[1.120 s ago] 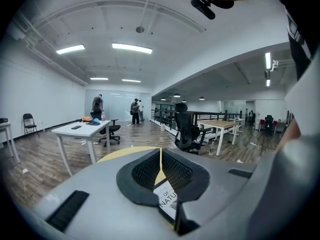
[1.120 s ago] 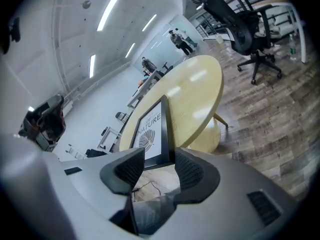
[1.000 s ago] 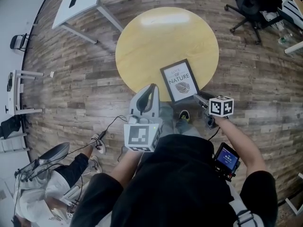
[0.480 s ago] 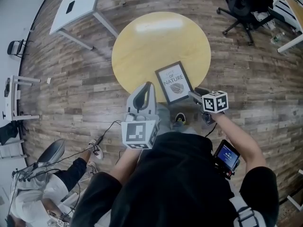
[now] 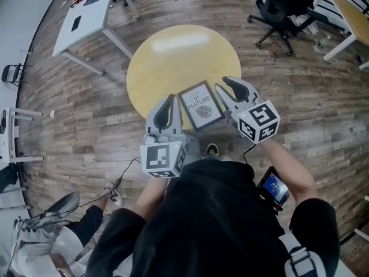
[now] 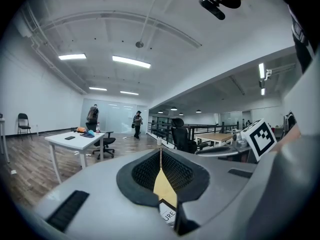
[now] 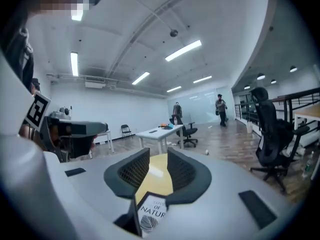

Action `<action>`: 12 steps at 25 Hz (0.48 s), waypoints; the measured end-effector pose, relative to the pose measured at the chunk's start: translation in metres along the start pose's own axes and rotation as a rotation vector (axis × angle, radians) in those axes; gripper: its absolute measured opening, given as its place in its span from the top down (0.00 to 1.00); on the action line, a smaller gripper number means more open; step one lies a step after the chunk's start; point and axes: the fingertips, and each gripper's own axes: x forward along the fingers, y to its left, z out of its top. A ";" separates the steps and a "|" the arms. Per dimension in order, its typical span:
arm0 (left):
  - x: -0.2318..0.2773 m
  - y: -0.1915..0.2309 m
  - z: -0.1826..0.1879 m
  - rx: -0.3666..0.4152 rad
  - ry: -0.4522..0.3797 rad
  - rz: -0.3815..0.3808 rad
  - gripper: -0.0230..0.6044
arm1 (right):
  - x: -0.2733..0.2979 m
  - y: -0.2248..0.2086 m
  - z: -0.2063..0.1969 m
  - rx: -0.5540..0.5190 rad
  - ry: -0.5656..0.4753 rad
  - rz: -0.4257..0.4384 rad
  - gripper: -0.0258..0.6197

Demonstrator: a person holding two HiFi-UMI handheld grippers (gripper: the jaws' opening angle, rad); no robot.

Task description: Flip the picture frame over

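Note:
The black picture frame (image 5: 200, 105) lies face up, print showing, at the near edge of the round yellow table (image 5: 173, 56). My left gripper (image 5: 167, 105) hovers just left of the frame with its jaws shut and nothing held. My right gripper (image 5: 230, 89) is raised just right of the frame, apart from it; its jaws are closing with nothing between them. In the right gripper view the frame (image 7: 150, 216) and table (image 7: 155, 179) show below through the gap of the gripper (image 7: 158, 156). The left gripper view shows a corner of the frame (image 6: 168, 215) under the left gripper (image 6: 160, 154).
A white desk (image 5: 86, 16) stands at the far left and a black office chair (image 5: 277, 7) at the far right, beside a wooden desk (image 5: 346, 10). A person sits on the floor at lower left (image 5: 34, 247). A cable (image 5: 124, 172) trails over the wood floor.
My right gripper has risen from low beside the frame's near right corner and rolled, so both jaws now show to the frame's right. My left gripper has lifted slightly.

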 end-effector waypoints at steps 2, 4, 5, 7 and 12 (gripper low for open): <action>0.002 -0.003 0.007 0.003 -0.015 -0.008 0.92 | -0.005 0.005 0.026 -0.050 -0.052 -0.014 0.84; 0.003 -0.005 0.010 0.002 -0.023 -0.012 0.92 | -0.011 0.009 0.041 -0.088 -0.086 -0.028 0.90; 0.003 -0.006 0.011 -0.001 -0.024 -0.013 0.92 | -0.014 0.012 0.046 -0.106 -0.096 -0.030 0.92; 0.004 -0.008 0.012 -0.011 -0.025 -0.013 0.92 | -0.020 0.017 0.049 -0.145 -0.104 -0.030 0.93; 0.007 -0.015 0.010 -0.014 -0.016 -0.017 0.92 | -0.027 0.017 0.038 -0.185 -0.069 -0.047 0.93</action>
